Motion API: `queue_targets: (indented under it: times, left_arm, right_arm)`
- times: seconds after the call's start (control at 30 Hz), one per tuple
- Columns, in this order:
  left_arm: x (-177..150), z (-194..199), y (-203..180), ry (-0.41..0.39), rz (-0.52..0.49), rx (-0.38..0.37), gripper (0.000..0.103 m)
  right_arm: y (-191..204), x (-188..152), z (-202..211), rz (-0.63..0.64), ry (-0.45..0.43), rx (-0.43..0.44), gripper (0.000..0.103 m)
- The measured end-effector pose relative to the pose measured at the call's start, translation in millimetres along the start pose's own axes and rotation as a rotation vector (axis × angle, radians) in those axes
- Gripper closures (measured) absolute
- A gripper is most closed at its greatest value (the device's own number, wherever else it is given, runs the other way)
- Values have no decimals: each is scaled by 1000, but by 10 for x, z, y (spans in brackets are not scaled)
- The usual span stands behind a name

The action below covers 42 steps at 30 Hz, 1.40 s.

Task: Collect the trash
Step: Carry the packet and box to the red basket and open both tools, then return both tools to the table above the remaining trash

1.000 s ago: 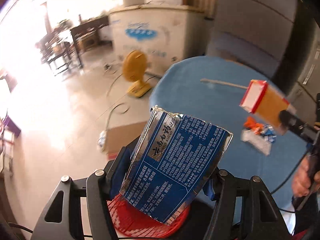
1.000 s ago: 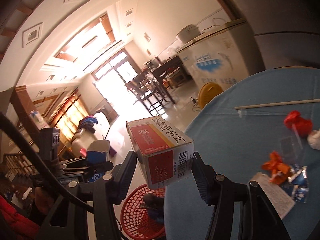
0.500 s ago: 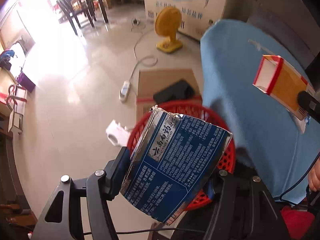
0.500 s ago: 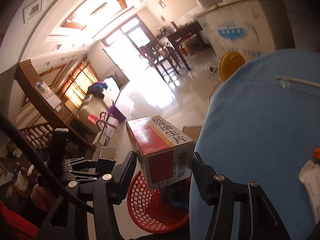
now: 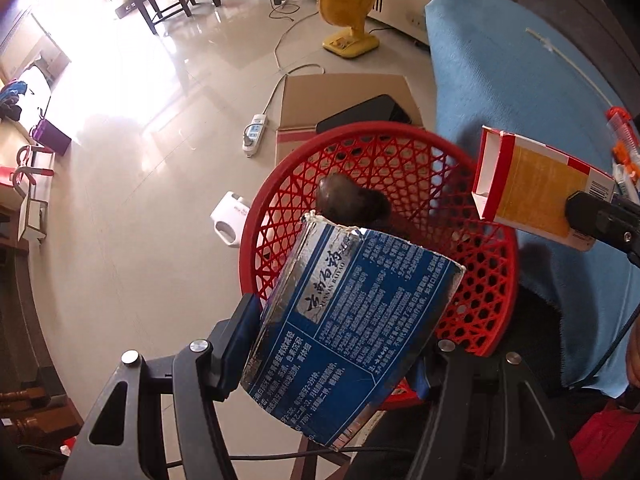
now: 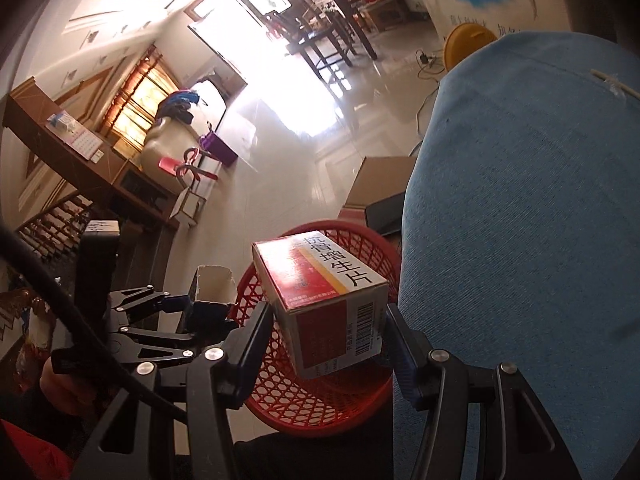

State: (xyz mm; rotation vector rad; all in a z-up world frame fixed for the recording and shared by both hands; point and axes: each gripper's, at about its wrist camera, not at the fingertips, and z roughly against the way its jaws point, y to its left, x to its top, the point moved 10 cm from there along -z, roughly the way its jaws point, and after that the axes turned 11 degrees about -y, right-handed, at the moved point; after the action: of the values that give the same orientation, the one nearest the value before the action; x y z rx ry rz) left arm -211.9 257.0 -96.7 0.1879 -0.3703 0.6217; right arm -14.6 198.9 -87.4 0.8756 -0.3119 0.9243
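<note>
The table [image 5: 520,92], under its blue cloth, fills the right side of both views; a second ago the trash on its top showed plainly, and now only a few red and orange scraps [image 5: 622,148] peep in at the left view's right edge, cut off by the frame. The red basket [image 5: 280,216] on the floor beside the table was a sliver low in the left view before; now its whole mouth lies open beneath both grippers, with a dark lump [image 5: 352,204] inside that is too shadowed to identify. Behind the basket a flat cardboard box [image 5: 344,92] has come into sight, partly hidden by the rim.

The left gripper [image 5: 340,332] has its fingers pinching a torn blue carton [image 5: 348,328], as before, held over the basket's near rim. The right gripper [image 6: 326,332] pinches a red and white box [image 6: 328,300] above the basket's table side. The carton hides the left gripper's far finger pad.
</note>
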Motion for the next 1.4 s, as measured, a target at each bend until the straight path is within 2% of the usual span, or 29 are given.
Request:
queue_targets:
  times: [0.23,0.33,0.47,0.73,0.97,1.13,1.4]
  left_arm:
    - [-5,-120,8,15,-40,42,36]
    - [-56,-162,20,29,-34,35,36]
    - [-48,-177,-19,36,-42,29,34]
    - [55,-98,-238,27,-64,-11,34]
    - [279,76,-451,-54,-71,-49,34]
    - [506,289,-767,-143,-126,-97,34]
    - [735,574,-1308,-237,-193,-187,34]
  right_arm:
    - [-13,-15,-212,-24,71,2,41]
    - [-42,-9,-247,-35,80,13,41]
    - [-38,1,-258,-42,62,11,41]
    - [-65,-8,42,-69,7,-12,41]
    - [-248,141,446,-94,-76,-50,41]
    - [-381,281,834,-101,-161,-97,41]
    - [-632,360,1451,-153,-284,-156,41]
